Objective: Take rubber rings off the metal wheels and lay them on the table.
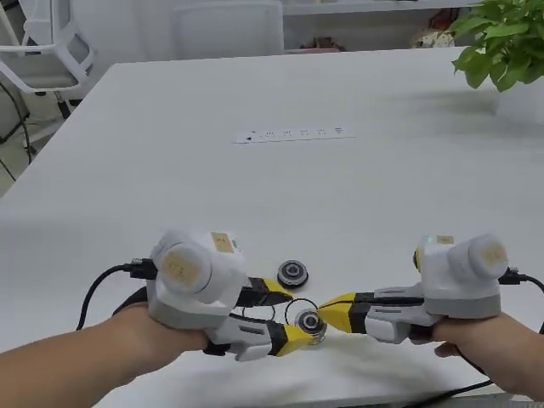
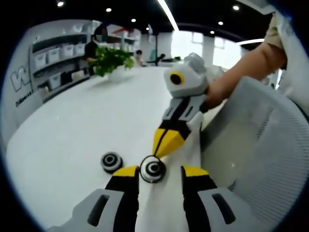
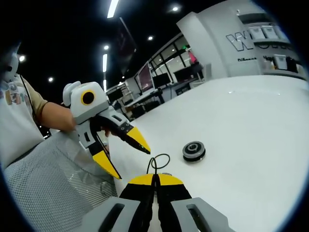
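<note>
White counter [image 1: 382,170] carried two metal wheels. Left tongs [image 2: 160,170] released, straddling near wheel [image 2: 153,169]. Right tongs [image 3: 155,180] clenched on thin rubber ring [image 3: 159,155] at that wheel. Other wheel [image 1: 292,273] lay just beside.

Left gripper [image 1: 297,316] lower left, right gripper [image 1: 327,304] lower right: pale grey housings, round tan discs, black jaw arms, yellow pointed tips; black cable [image 1: 115,271] off each body; short beige sleeve [image 2: 277,29] upper right in left gripper view
</note>
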Available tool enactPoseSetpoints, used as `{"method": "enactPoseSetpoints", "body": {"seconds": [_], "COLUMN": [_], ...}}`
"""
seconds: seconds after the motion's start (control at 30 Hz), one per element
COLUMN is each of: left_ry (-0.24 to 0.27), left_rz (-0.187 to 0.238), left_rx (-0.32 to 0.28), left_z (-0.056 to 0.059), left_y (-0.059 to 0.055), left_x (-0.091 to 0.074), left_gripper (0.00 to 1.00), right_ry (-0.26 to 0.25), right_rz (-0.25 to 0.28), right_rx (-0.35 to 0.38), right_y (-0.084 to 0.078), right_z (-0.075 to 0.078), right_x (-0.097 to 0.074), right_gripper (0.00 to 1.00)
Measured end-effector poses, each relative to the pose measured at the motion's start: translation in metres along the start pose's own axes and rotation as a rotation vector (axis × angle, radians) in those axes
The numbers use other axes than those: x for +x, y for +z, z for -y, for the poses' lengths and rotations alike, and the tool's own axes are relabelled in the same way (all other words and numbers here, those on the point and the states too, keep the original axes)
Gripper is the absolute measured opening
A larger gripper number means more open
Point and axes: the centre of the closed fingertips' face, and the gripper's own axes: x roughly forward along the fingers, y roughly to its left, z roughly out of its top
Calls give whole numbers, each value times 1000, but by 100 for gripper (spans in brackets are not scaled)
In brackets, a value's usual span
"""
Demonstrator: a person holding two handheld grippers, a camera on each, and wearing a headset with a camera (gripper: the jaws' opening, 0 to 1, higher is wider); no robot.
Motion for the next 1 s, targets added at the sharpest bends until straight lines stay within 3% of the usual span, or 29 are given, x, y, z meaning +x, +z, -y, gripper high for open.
{"method": "enactPoseSetpoints", "body": {"seconds": [0.5,1.0], "left_ry": [58,143], "left_rz": [42,45], "left_rx": [-31,-71], "left_z": [-12,-33], "left_y": [7,-8], "left_x": [-41,-75], "left_gripper": [47,58], "right_ry": [24,49], "right_rz": [1,-19], "right_rx": [-21,-54], "right_y": [17,35], "right_z": [-5,-10], "right_x": [3,18], "right_gripper": [0,0]}}
